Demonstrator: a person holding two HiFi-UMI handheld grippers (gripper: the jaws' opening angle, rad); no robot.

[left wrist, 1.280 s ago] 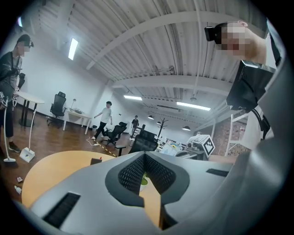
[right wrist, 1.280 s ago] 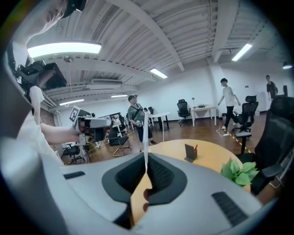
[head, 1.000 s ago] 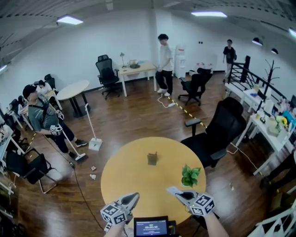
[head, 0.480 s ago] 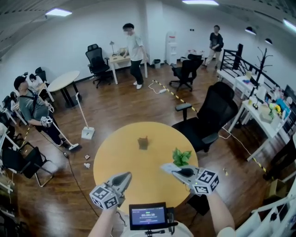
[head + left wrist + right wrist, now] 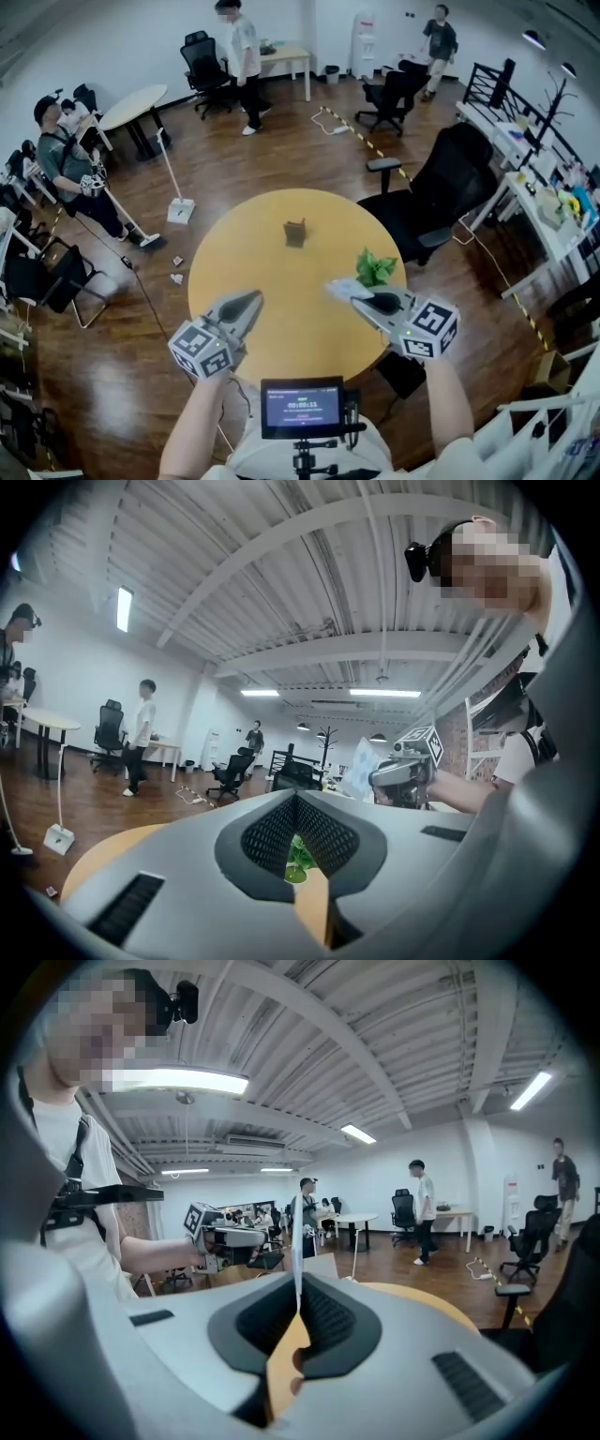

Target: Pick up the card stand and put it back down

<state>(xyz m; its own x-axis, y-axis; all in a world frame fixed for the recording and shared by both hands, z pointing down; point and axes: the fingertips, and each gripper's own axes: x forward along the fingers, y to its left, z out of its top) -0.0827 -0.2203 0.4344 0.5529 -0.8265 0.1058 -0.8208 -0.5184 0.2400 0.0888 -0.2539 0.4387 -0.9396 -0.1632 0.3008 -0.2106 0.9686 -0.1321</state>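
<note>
Head view: card stand (image 5: pixel 295 232) on table (image 5: pixel 244 258), centre toward far edge.
Left gripper (image 5: pixel 251 302): jaws together, empty, above near-left edge.
Right gripper (image 5: pixel 354 295): jaws pinching white card (image 5: pixel 340 287), near plant (image 5: pixel 376 269).

Looks like an open-plan office. Shows in the round yellow table (image 5: pixel 281 272) right under the fingers (image 5: pixel 246 305), in the big black swivel chair (image 5: pixel 441 202) just beyond them to the right, and in more such chairs (image 5: pixel 202 58) far past the fingertips beside a pale desk (image 5: pixel 286 54) at the far wall. Shows too in the water dispenser (image 5: pixel 363 42) far ahead of the fingers, the round white table (image 5: pixel 131 103) well off to their left, the cluttered white desks (image 5: pixel 525 187) and coat stand (image 5: pixel 555 98) out to their right, the wooden floor (image 5: pixel 281 155) with striped tape (image 5: pixel 370 145), the ribbed ceiling (image 5: pixel 309 592) with strip lights (image 5: pixel 123 608), and people (image 5: pixel 239 47) standing or sitting well away from the fingers.
</note>
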